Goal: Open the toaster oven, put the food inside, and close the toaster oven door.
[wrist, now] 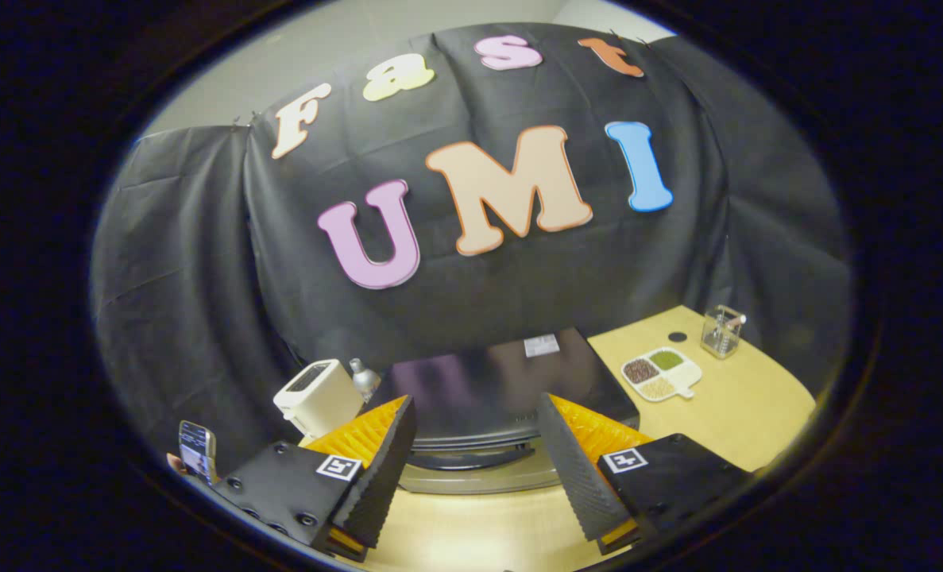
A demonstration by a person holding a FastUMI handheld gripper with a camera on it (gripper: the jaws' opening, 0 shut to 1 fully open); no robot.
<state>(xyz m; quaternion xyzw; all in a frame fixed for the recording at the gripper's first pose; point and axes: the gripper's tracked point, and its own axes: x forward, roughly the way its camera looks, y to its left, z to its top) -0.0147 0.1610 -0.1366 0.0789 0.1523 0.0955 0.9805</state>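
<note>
1. Setting: black draped cloth wall at the back; pale wooden table (757,413) below it, running under and beyond the fingers.
2. Phone (198,450): held upright at the far left, outside the left finger; a fingertip shows at its lower edge.
3. White toaster (318,397): on the table beyond the left finger, slots up, standing a little left of the oven.
4. Small metal bottle (365,376): just behind the white toaster, beside the oven's left rear corner.
5. Gripper (475,465): jaws wide apart and empty; ridged black pads face each other, orange ribbing behind, touching nothing.
6. Toaster oven (495,381): dark glossy top, just ahead of the fingers and centred in the gap. Front faces the gripper; door handle (471,459) and silver lower door edge show between the fingers. Long axis runs left to right, across the line of the fingers. Door appears closed.
7. Divided dish (660,374): white, four compartments of grains or pulses, beyond the right finger, right of the oven.
8. Clear glass container (721,331): farther back on the right, well apart from the oven.
9. Step in hand (judgement): opening stage, not yet begun; approach to the door.
10. Next move (judgement): lower and advance onto the handle, close on it, pull outward and down. Which item is the food, I cannot tell.
</note>
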